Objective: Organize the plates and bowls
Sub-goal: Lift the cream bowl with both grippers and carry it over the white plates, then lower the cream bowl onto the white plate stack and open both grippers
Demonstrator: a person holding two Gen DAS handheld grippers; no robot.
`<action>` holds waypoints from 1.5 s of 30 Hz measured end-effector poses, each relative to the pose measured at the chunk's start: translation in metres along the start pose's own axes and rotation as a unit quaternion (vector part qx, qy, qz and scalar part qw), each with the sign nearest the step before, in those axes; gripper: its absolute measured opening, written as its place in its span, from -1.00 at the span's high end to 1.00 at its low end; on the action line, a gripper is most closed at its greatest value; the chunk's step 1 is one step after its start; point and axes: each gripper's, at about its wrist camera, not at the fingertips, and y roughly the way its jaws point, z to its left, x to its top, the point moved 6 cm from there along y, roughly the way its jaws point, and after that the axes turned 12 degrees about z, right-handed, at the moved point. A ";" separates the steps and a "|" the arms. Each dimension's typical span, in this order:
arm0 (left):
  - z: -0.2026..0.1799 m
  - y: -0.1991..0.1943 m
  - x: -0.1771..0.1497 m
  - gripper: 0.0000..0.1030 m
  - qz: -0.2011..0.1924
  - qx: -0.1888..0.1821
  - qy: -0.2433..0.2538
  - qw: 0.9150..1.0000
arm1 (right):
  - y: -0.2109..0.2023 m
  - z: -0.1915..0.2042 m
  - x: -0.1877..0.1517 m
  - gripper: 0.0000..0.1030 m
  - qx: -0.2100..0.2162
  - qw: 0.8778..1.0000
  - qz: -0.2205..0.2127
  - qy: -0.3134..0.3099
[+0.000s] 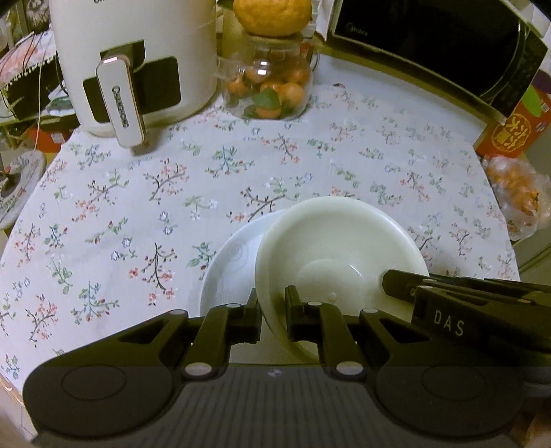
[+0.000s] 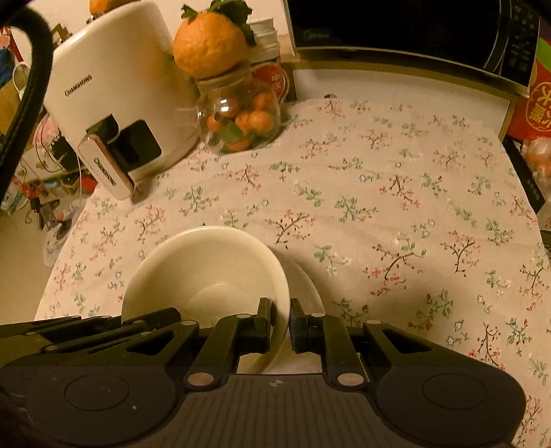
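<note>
1. Gripping a cream bowl (image 1: 330, 248) from both sides: left tongs (image 1: 273, 310) nearly closed, pinching the bowl's near-left rim betw. both pads.
2. Right tongs (image 2: 282, 322) likewise almost shut, clamped on the opp. rim of the same bowl (image 2: 206, 265); one finger inside, one outside.
3. Bowl sits tilted over a white plate (image 1: 230, 272), overlapping it; can't tell if they touch.
4. Plate rests on the bench w/ floral cloth (image 1: 206, 179), near front edge.
5. Farther back: white appliance (image 1: 137, 62), glass jar (image 1: 272, 82) of small oranges w/ a big orange (image 1: 272, 13) on top, black microwave (image 1: 437, 48) at right.
</note>
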 end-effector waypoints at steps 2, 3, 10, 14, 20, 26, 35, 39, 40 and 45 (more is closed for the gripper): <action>0.001 0.003 0.000 0.77 0.004 0.000 -0.002 1.000 | 0.003 0.000 -0.001 0.78 -0.003 1.000 0.009 0.000; 0.002 0.004 0.000 0.77 0.005 0.000 -0.003 1.000 | 0.005 0.000 -0.002 0.78 -0.004 1.000 0.013 0.000; 0.003 0.003 -0.002 0.76 0.007 0.002 -0.004 1.000 | 0.008 0.000 -0.003 0.74 0.002 1.000 0.022 0.003; 0.005 0.004 -0.003 0.74 0.010 0.004 -0.008 1.000 | 0.010 0.002 -0.003 0.73 0.004 1.000 0.023 0.001; 0.006 0.007 -0.002 0.71 0.013 0.003 -0.013 1.000 | 0.011 0.004 -0.002 0.73 0.005 1.000 0.024 -0.001; 0.006 0.008 -0.002 0.69 0.013 0.001 -0.012 1.000 | 0.011 0.004 -0.002 0.71 0.004 1.000 0.023 -0.001; 0.006 -0.002 0.001 0.48 -0.016 0.017 0.000 1.000 | 0.004 0.005 -0.002 0.61 0.013 1.000 0.011 0.000; 0.009 -0.012 -0.001 0.18 -0.034 0.032 0.005 0.999 | -0.005 0.002 -0.004 0.54 0.022 1.000 0.002 0.007; 0.010 -0.018 -0.003 0.14 -0.044 0.039 0.012 0.998 | -0.008 0.002 -0.005 0.51 0.026 1.000 -0.001 0.008; 0.016 -0.047 -0.017 -0.07 -0.083 0.063 0.015 0.994 | -0.035 0.001 -0.018 0.28 0.044 0.999 -0.025 0.009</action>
